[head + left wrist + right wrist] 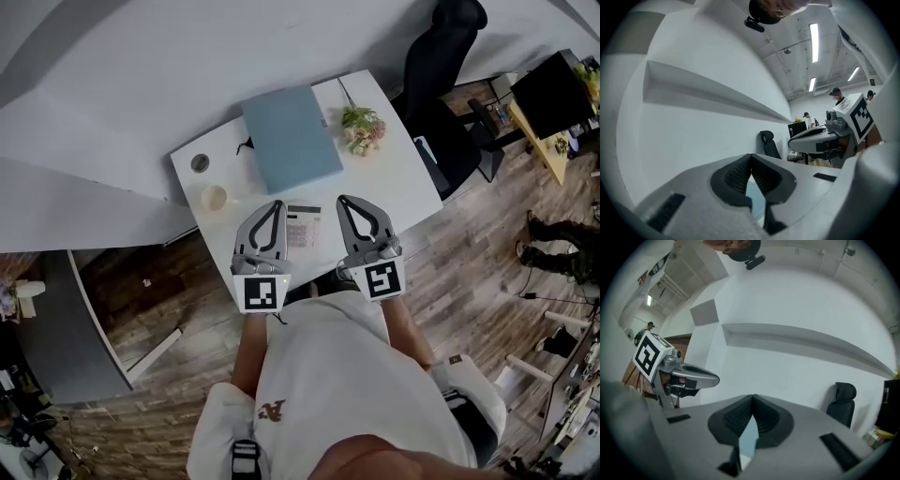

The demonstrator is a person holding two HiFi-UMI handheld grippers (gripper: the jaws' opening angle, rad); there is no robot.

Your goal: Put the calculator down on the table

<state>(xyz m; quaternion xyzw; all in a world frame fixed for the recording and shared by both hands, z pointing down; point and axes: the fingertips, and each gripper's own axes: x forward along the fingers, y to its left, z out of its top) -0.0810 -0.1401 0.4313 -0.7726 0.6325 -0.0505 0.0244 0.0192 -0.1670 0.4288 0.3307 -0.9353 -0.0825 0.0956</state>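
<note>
With the calculator (303,227) lying flat near the table's (403,178) near edge, the left gripper (277,204) and right gripper (342,201) are hovering either side, fully closed and empty, and a careless dip could be knocking it off.

Right tool (752,398), tips together (bluish sliver (747,440) beneath, perhaps book)

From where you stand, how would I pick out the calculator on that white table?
Find the white table, then the big blue folder on it. Just on the near side of that folder, by the table's near edge, lies the calculator. It alone is small, flat and covered in rows of keys, unlike the round cup and the flowers.
</note>
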